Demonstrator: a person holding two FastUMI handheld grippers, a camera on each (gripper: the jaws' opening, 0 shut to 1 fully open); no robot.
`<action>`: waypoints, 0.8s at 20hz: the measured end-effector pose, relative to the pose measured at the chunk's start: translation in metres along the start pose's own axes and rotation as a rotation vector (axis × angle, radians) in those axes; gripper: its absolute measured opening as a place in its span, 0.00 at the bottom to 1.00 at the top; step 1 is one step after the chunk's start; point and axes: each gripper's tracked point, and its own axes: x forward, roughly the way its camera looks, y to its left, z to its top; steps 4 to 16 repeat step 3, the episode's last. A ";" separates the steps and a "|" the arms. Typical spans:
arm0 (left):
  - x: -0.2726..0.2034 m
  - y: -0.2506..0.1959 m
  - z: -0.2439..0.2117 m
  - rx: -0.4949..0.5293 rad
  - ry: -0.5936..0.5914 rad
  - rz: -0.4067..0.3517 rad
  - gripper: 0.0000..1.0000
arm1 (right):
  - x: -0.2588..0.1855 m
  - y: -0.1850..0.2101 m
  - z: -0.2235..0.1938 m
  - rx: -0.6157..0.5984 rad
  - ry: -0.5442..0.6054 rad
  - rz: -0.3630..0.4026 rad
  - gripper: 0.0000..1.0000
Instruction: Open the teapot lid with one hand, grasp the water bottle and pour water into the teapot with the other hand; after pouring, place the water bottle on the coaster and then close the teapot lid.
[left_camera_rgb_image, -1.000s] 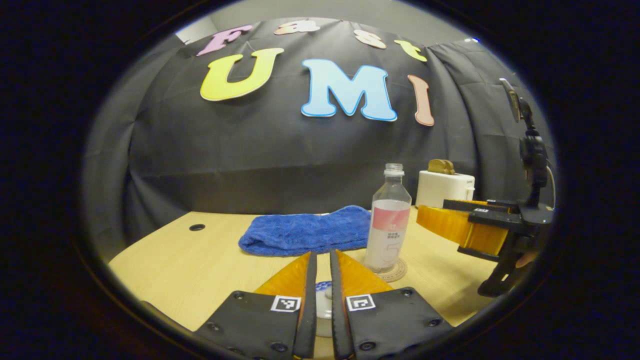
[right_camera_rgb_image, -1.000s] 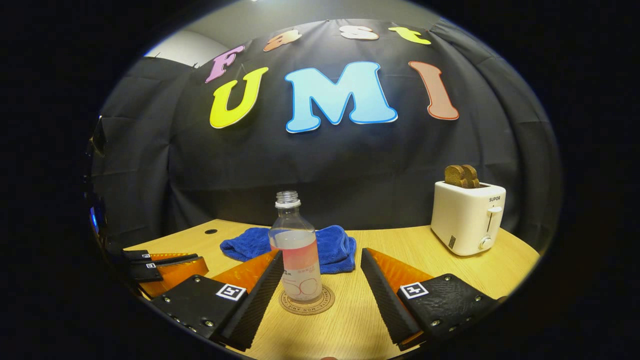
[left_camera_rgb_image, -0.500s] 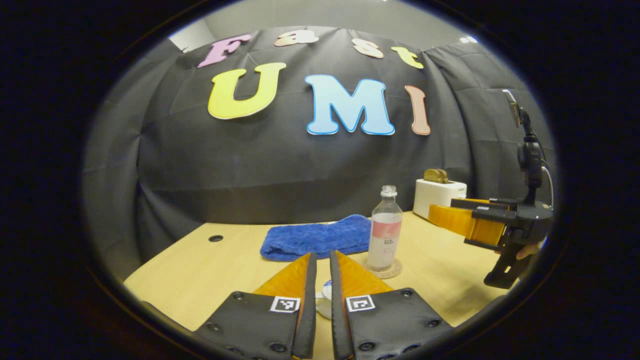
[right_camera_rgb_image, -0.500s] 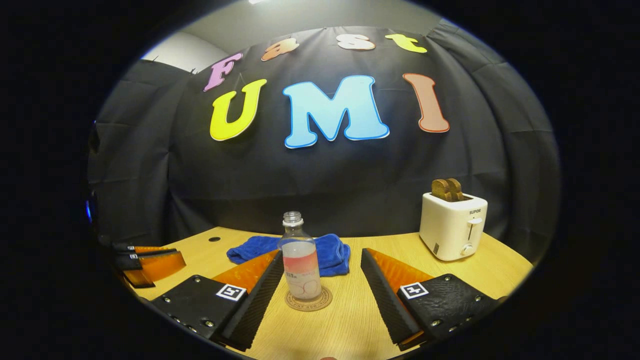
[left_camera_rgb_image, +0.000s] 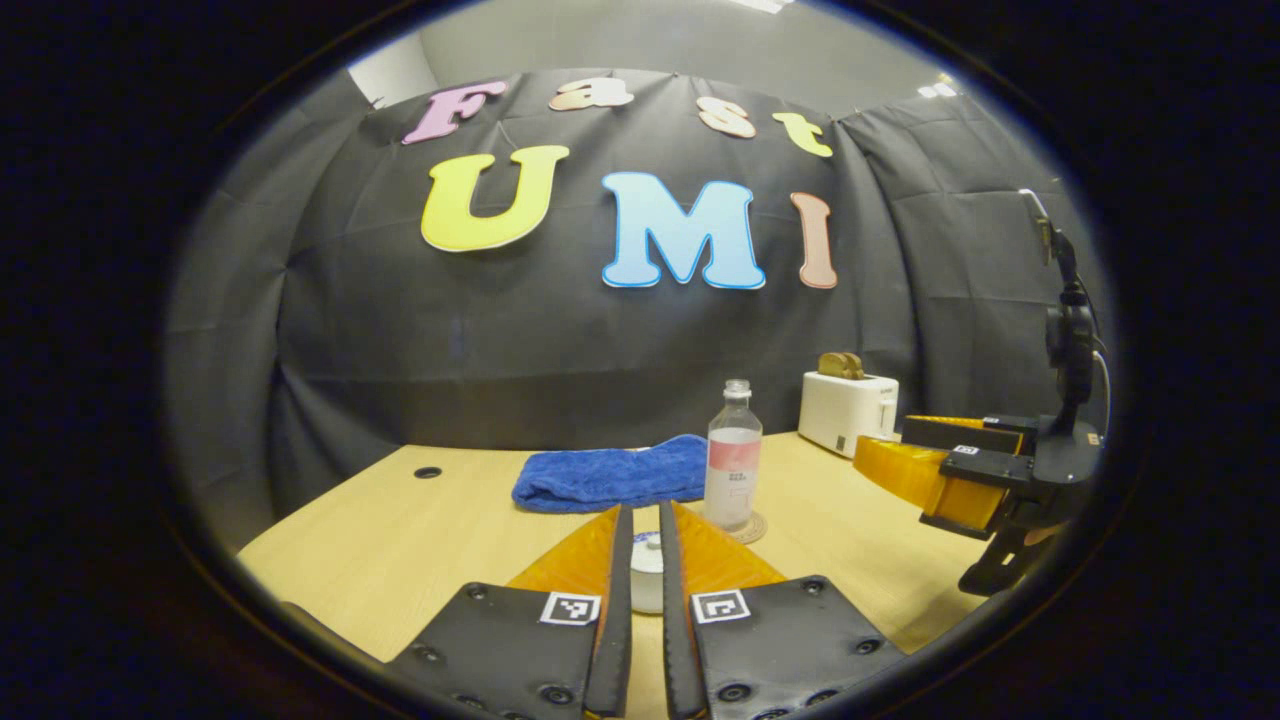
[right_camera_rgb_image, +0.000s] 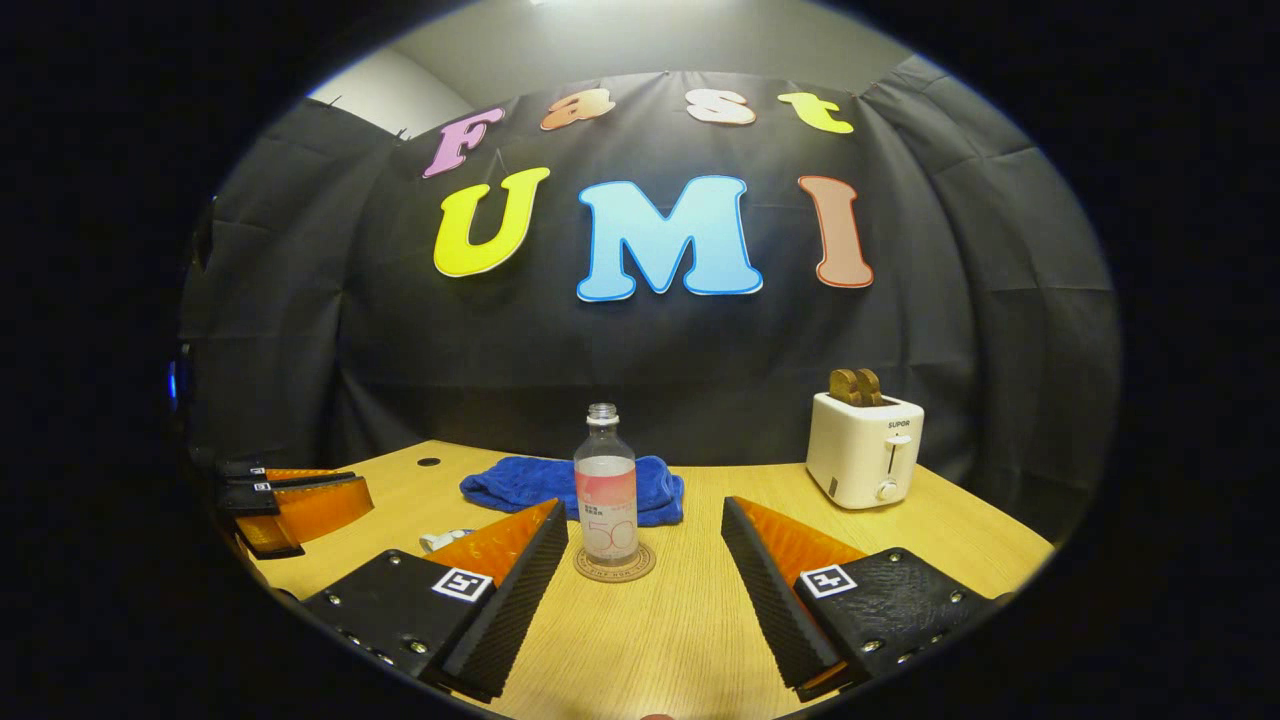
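A clear water bottle (right_camera_rgb_image: 606, 490) with a pink label and no cap stands upright on a round coaster (right_camera_rgb_image: 614, 565) in mid-table. My right gripper (right_camera_rgb_image: 642, 510) is open, its fingers apart on either side of the bottle's near side and touching nothing. The bottle (left_camera_rgb_image: 732, 468) and coaster (left_camera_rgb_image: 748, 528) lie ahead and to the right of my left gripper (left_camera_rgb_image: 645, 510), which is shut with a thin slit. A small white teapot (left_camera_rgb_image: 646, 578) with blue marks shows through that slit, beyond the tips. A white bit of the teapot (right_camera_rgb_image: 443, 540) lies left of my right fingers.
A blue towel (left_camera_rgb_image: 610, 478) is bunched behind the bottle. A white toaster (right_camera_rgb_image: 865, 450) with bread stands at the back right. The right gripper (left_camera_rgb_image: 950, 470) and the hand holding it hover at the table's right side. The left gripper (right_camera_rgb_image: 290, 500) hangs over the left edge.
Both grippers have drawn back toward the near edge, so bottle, towel and toaster look smaller. The teapot sits farther out beyond my left fingertips. The bottle stays on the coaster.
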 end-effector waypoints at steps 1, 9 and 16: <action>-0.005 0.000 0.000 -0.003 -0.004 0.002 0.23 | -0.004 0.001 -0.002 0.006 0.000 0.000 0.96; -0.013 0.000 0.002 -0.006 -0.014 0.010 0.23 | -0.012 -0.001 -0.003 0.007 -0.003 -0.009 0.96; -0.013 0.000 0.002 -0.006 -0.014 0.010 0.23 | -0.012 -0.001 -0.003 0.007 -0.003 -0.009 0.96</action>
